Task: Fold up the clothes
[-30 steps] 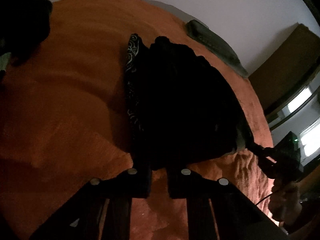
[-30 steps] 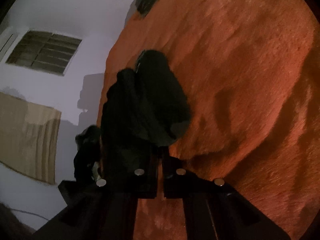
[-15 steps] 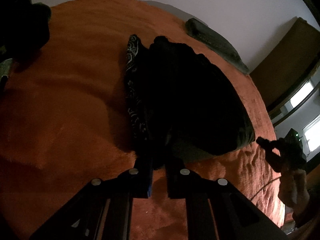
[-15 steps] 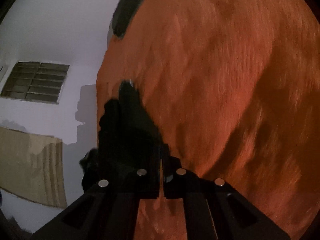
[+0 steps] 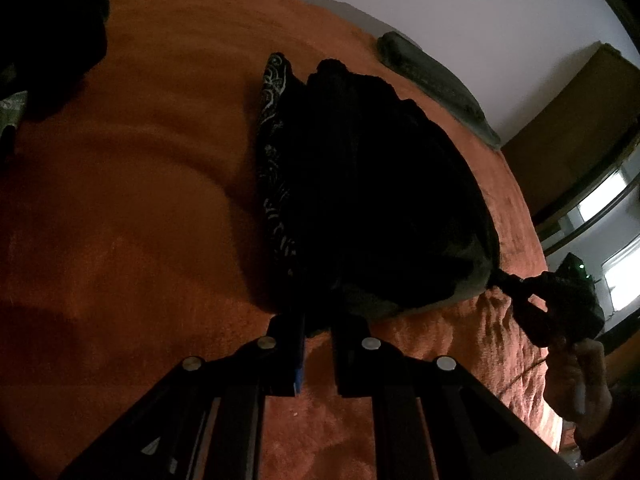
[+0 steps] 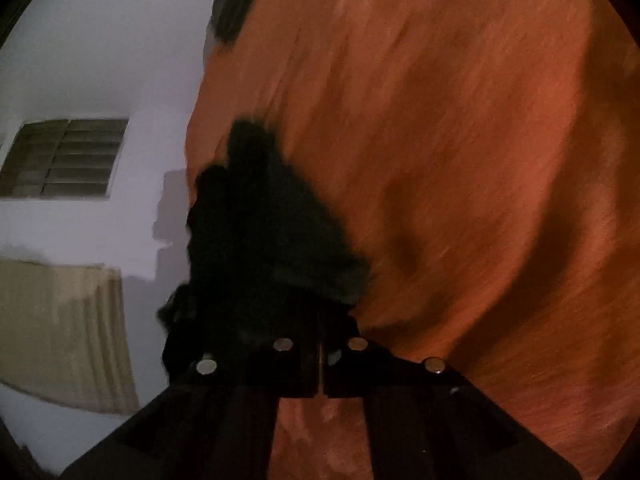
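A dark garment (image 5: 376,192) lies bunched on the orange blanket (image 5: 132,200). My left gripper (image 5: 318,334) is at its near edge, jaws nearly together and shut on a fold of the dark fabric. In the left wrist view my right gripper (image 5: 510,280) meets the garment's right corner, with a person's hand (image 5: 576,376) behind it. In the right wrist view the right gripper (image 6: 322,354) has its jaws closing tight, and the dark garment (image 6: 272,232) bunches up from between the pads.
A dark cloth with a pale swirl pattern (image 5: 274,128) lies along the garment's left side. A grey-green pillow (image 5: 436,80) lies at the blanket's far edge, a dark pile (image 5: 52,40) at top left. A brown cupboard (image 5: 572,120) and windows stand to the right.
Half a second ago the right gripper stood apart from the garment's right corner; now it is back on that corner. The left gripper has kept its grip and place.
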A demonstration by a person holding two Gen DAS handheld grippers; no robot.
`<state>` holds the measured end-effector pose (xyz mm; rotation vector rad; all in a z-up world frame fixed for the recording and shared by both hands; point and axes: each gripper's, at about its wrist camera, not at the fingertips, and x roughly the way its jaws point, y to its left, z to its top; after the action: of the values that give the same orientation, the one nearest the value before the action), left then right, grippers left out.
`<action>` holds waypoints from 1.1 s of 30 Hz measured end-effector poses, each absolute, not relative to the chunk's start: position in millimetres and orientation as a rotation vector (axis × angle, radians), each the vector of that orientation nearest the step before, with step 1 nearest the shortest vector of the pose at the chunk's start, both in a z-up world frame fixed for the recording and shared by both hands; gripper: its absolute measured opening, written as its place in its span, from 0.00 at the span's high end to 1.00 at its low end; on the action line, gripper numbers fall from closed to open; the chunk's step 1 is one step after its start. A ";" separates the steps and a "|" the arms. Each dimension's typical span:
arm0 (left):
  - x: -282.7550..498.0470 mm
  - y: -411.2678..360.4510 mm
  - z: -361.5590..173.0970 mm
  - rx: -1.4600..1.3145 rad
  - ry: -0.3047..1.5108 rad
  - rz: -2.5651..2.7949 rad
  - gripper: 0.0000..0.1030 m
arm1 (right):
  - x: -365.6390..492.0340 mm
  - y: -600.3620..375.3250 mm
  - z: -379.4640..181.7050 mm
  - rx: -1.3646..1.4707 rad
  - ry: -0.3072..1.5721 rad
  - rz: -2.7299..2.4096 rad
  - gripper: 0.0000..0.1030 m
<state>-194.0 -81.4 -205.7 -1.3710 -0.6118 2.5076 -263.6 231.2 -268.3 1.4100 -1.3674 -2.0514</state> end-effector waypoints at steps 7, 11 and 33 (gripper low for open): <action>-195.9 -83.6 -207.0 -1.387 -0.638 2.493 0.89 | -250.9 226.1 -269.6 1.401 -1.399 -1.941 0.65; -198.0 -83.9 -209.6 -1.398 -0.650 2.484 0.89 | -247.6 216.4 -276.3 1.407 -1.456 -1.951 0.41; -195.0 -95.8 -228.0 -1.428 -0.814 2.402 0.89 | -264.2 230.7 -281.4 1.286 -1.360 -2.067 0.92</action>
<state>-195.0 -95.8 -228.0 -1.4281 -0.8141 2.4021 -264.2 230.7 -281.4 1.2860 -1.3600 -2.0670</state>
